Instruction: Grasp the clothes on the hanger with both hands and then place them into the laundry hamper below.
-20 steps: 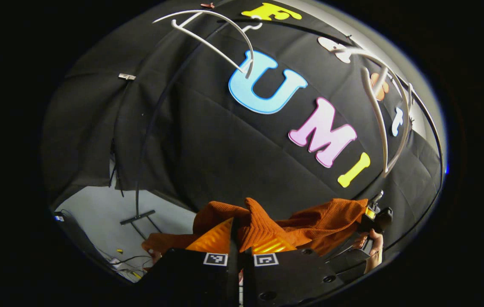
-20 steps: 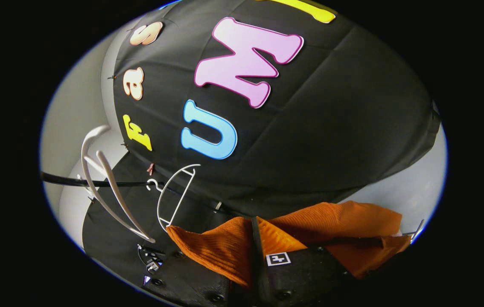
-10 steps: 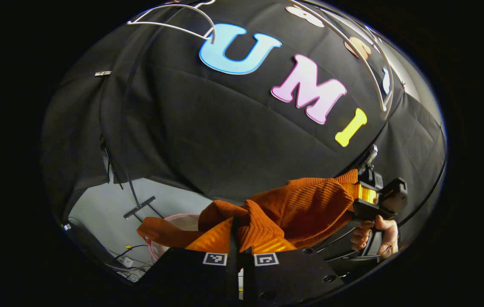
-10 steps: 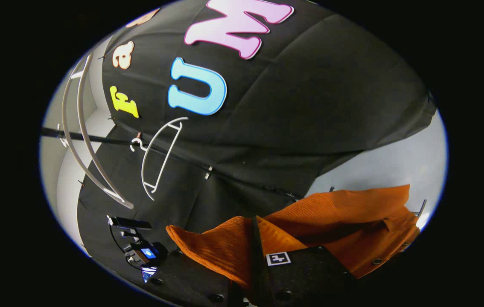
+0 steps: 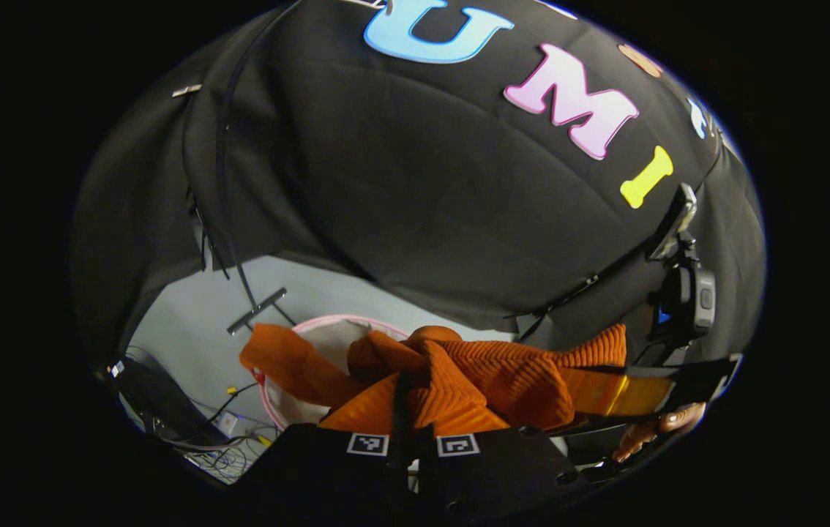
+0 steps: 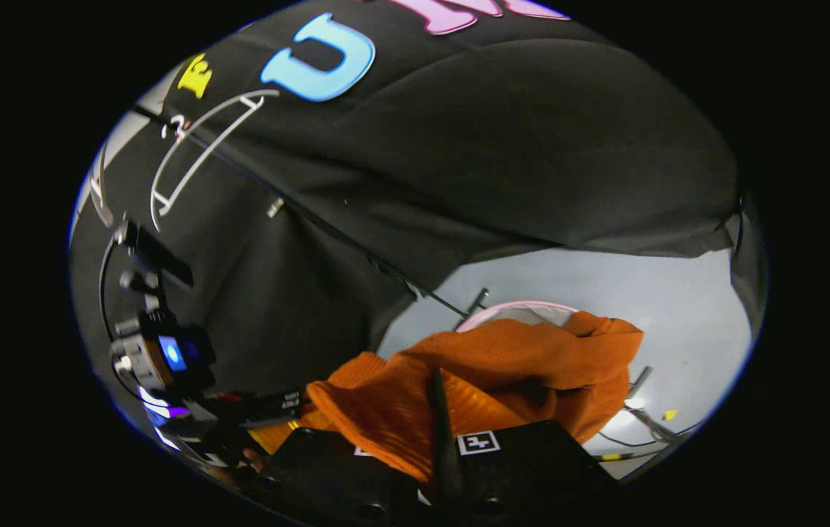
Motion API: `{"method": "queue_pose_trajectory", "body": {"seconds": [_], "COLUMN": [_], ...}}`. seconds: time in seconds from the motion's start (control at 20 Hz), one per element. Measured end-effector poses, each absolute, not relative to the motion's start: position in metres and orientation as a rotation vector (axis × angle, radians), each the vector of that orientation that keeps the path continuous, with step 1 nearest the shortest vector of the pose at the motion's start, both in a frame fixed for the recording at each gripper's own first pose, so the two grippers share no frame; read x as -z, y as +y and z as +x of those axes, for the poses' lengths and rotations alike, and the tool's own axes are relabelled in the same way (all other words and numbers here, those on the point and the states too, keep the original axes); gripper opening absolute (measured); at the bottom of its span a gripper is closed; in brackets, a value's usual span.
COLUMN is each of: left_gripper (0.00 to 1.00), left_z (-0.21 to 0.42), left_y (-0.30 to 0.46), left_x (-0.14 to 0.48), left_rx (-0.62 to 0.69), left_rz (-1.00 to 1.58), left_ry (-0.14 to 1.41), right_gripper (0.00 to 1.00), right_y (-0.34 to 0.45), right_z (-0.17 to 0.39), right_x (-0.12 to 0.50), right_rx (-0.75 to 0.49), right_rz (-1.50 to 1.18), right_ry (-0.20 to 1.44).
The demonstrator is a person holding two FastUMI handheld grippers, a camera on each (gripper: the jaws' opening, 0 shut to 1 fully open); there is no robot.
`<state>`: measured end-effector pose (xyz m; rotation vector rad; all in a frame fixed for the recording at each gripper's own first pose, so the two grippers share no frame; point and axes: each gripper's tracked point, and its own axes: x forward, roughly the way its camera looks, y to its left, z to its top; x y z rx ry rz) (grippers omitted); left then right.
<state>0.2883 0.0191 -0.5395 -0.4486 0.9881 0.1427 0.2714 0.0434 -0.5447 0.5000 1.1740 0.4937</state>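
Basically mid-carry: the rust-orange ribbed knit garment (image 5: 488, 373) is off the hanger and slung between both tools, above the round pink-rimmed laundry hamper (image 5: 327, 326) on the pale floor.

Left gripper (image 5: 412, 421): jaws pressed together on a fold of the knit, cloth bunched up between them. Right gripper (image 6: 438, 432): jaws likewise pinching the fabric, a fold rising on either side of the seam.

Next move, my read: lower both hands together until the cloth hangs inside the rim, then let go (one sleeve (image 5: 287, 362) trails out left over the rim, so centre first or it may drape outside).

View differences:
- Left gripper view shows the hamper's light inner lining, the trailing sleeve, and the other tool at far right with a hand (image 5: 660, 424) under it; also a tangle of cables (image 5: 221, 450) on the floor near left.
- Right gripper view shows an empty white plastic hanger (image 6: 199, 150) on the black rail up left, and just an arc of the hamper's rim behind the cloth.
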Motion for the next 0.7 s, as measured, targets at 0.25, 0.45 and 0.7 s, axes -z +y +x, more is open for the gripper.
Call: {"method": "queue_pose_trajectory", "body": {"seconds": [0.25,0.45,0.7], "left_gripper": [0.16,0.75,0.96], "left_z": [0.277,0.260,0.258], "left_y": [0.021,0.038,0.041], "left_x": [0.567,0.579,0.566], "left_rx": [-0.177,-0.209,-0.215], "left_rz": [-0.429,-0.342,-0.348], "left_ry": [1.054,1.094,1.092], "right_gripper": [0.16,0.69,0.99], "right_y": [0.026,0.006,-0.006], "right_z": [0.266,0.277,0.270], "right_x": [0.570,0.574,0.579], "right_rx": [-0.460,-0.413,-0.388], "right_rz": [0.373,0.342,0.312], "right_ry": [1.208,1.199,1.221]}}
